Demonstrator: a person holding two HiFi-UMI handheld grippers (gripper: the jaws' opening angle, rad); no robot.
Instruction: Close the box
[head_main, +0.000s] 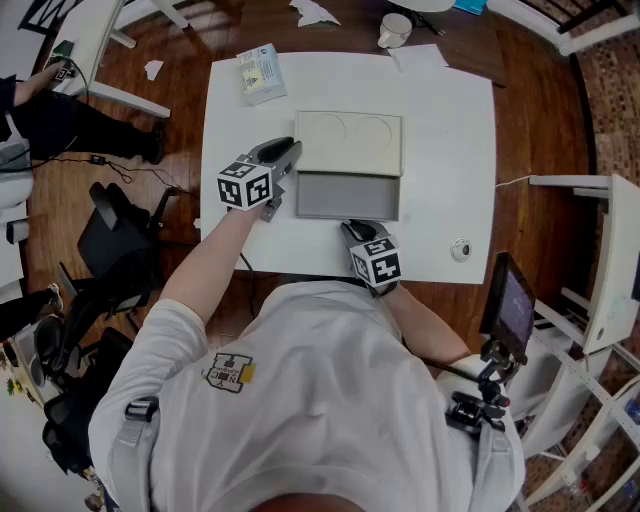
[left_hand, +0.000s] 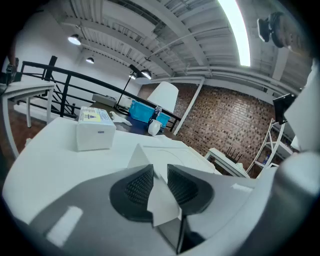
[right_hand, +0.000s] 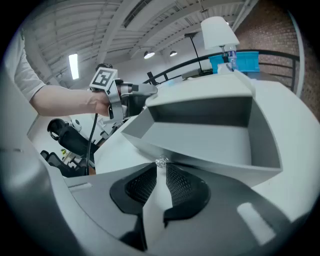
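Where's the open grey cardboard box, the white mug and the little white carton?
open grey cardboard box (head_main: 348, 195): head view, inside floor.
white mug (head_main: 394, 30): head view, middle.
little white carton (head_main: 260, 73): head view, top.

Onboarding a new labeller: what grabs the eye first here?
The open grey box on the white table, its pale lid laid back flat. Both grippers are shut on it: the left gripper on a flap at its left side, the right gripper on its near edge.

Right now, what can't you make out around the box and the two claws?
- Label print on the white carton: too small, head view.
- Round object near the table edge: too small to identify, head view.
- Interior of the box: left gripper view, hidden behind the left claw and the flap it pinches.
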